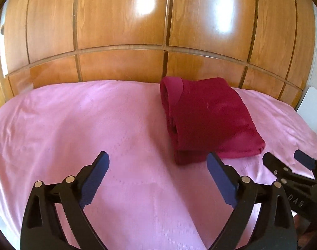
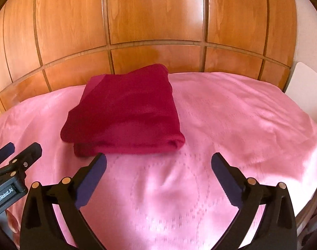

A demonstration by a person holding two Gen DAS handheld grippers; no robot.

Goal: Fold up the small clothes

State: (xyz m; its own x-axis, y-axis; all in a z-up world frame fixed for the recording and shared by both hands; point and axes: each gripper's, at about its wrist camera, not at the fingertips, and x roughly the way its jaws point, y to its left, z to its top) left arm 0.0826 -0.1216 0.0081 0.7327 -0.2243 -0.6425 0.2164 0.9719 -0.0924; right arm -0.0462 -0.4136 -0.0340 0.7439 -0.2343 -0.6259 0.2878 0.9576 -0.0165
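Observation:
A dark red garment (image 1: 208, 120) lies folded into a thick rectangle on the pink bedspread (image 1: 75, 129); it also shows in the right wrist view (image 2: 127, 112). My left gripper (image 1: 158, 162) is open and empty, just short of the garment's near edge and to its left. My right gripper (image 2: 158, 162) is open and empty, just in front of the garment's near right corner. The right gripper also shows at the right edge of the left wrist view (image 1: 283, 160). The left gripper shows at the left edge of the right wrist view (image 2: 23, 150).
A wooden panelled wardrobe (image 1: 158, 31) stands right behind the bed. A white object (image 1: 314, 108) stands at the bed's right side. The pink bedspread (image 2: 231, 125) spreads wide to the right of the garment and to its left.

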